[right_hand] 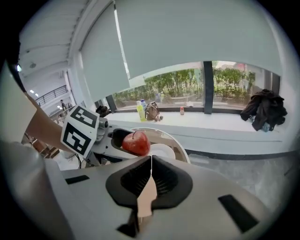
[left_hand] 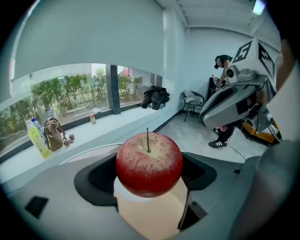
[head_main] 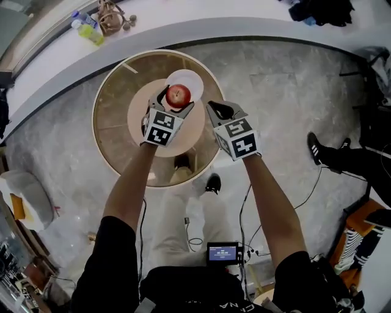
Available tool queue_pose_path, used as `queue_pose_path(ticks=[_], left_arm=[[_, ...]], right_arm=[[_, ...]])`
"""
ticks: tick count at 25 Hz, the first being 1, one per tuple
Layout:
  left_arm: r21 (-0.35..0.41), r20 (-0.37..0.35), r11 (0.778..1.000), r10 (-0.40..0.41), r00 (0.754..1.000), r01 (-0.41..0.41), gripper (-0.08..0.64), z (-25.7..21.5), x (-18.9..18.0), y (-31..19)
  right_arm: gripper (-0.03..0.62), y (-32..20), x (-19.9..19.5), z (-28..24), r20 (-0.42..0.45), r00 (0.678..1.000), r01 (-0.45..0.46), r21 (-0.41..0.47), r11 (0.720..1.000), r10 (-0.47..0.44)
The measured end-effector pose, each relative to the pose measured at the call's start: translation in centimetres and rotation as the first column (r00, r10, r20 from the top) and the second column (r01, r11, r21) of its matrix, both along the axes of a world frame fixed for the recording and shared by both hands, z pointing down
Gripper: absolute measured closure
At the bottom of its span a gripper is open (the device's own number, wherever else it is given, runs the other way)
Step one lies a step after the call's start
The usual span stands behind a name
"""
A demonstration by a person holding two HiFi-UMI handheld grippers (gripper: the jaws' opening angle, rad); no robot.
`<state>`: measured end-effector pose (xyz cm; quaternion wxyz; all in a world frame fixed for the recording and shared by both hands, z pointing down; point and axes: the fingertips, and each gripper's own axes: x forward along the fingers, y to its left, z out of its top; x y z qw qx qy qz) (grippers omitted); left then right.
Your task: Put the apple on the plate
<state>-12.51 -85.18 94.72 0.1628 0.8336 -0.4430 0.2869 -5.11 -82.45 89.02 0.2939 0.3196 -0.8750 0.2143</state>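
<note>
A red apple [head_main: 178, 95] with a short stem is held between the black pads of my left gripper [head_main: 178, 101], which is shut on it. The apple hangs just above a small white plate [head_main: 190, 79] on the tan centre of a round table [head_main: 105, 122]. In the left gripper view the apple [left_hand: 149, 164] fills the middle, with the plate [left_hand: 123, 191] showing under it. My right gripper [head_main: 217, 110] is beside it on the right, over the table, shut with nothing in it. The right gripper view shows its pads [right_hand: 161, 180] closed together, and the apple [right_hand: 136, 143] and plate [right_hand: 162, 151] beyond.
A curved white sill runs behind the table with bottles [head_main: 87, 29], a brown bag [head_main: 110, 18] and dark clothing [head_main: 324, 9]. A person's leg and black shoe [head_main: 317, 147] are on the marble floor at right. Cables trail near my feet.
</note>
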Motion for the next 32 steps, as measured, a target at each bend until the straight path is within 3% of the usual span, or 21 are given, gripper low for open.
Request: queue_pose_path(ticks=[6,16,26,32], left_arm=[[0.015,-0.008,1.0,-0.024,1.0,0.024,0.172,6.7,-0.3,-4.4],[-0.003,-0.004,1.0,-0.016,1.0,0.016,0.172,10.3,-0.3,-5.4],[-0.009,-0.007,1.0,-0.02,1.0,0.02,0.121,9.4,-1.1,-4.5],[-0.012,0.0,0.998,-0.069,0.998,0.069,0.121,1.6,-4.0,-0.8]], right_arm=[[0.56,-2.0,-1.4,7.4,-0.008,1.0,0.012,-0.031,0.999,-0.012],[0.56,-1.8,-1.1,9.9,-0.01,1.0,0.003,-0.088,0.996,-0.004],[0.56,-1.4,-0.8,8.5,-0.001,1.0,0.001,-0.104,0.995,-0.001],[0.56,0.3,-0.2,3.1,-0.044,0.999,0.01,-0.104,0.995,-0.015]])
